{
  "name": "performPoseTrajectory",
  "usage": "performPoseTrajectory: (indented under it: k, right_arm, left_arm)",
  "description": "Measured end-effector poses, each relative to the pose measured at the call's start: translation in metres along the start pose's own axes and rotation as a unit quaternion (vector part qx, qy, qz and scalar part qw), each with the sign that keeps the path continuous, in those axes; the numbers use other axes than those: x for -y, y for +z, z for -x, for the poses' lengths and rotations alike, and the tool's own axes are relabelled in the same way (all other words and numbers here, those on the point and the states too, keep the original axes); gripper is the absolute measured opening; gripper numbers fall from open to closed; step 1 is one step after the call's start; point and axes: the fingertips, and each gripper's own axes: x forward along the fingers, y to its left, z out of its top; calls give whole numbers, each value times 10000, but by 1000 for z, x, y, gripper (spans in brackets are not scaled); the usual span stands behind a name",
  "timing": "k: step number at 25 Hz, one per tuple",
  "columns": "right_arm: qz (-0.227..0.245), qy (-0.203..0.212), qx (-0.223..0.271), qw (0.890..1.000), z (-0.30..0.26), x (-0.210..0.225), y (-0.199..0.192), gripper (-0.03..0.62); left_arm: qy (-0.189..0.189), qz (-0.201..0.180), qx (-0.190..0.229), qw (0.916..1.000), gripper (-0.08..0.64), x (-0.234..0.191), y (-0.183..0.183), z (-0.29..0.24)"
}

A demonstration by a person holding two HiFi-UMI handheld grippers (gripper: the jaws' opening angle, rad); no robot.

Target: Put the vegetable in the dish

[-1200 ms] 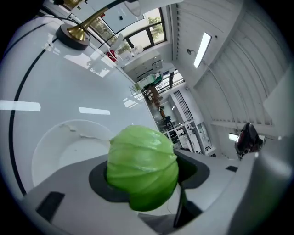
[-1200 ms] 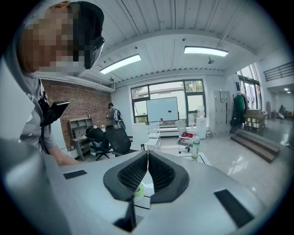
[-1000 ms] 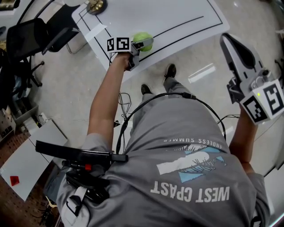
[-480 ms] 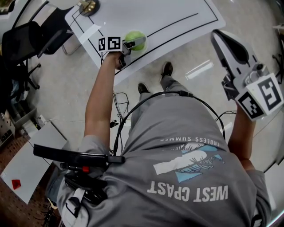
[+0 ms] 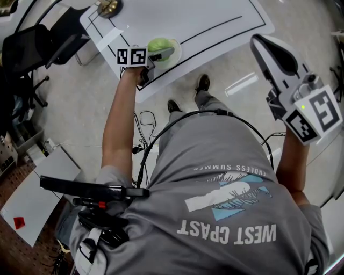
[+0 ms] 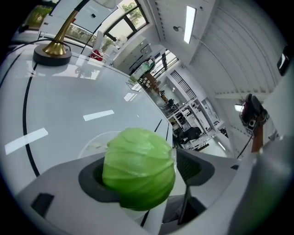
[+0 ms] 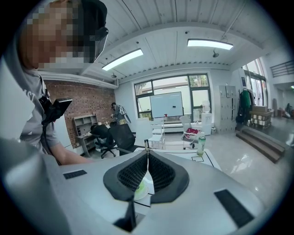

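My left claw point(image 6: 143, 182), its jaws just opening and spread, frees the cabbage point(image 6: 138, 167), which sits between them in the clear dish point(image 6: 92, 141) on the desk point(image 5: 204, 21). Only backing away seems left. My right claw point(image 7: 146, 172), pressed together, holds nothing.

We see a white table point(image 5: 204, 13) marked with black lines point(image 5: 215, 30). At its far left stands a brass-based stand point(image 5: 107, 6). A clear dish point(image 6: 92, 146) sits close to the near edge, with white tape strips point(image 6: 98, 115) lying to its left.
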Motion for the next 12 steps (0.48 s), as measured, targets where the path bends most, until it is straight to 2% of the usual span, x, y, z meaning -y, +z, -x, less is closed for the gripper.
performPoseTrajectory:
  k: [12]
  right_arm:
    - [14,42,-109,9999,-3,-7,-3,8]
  left_arm:
    - [647,-885,-327,9934,414,-16,-2,6]
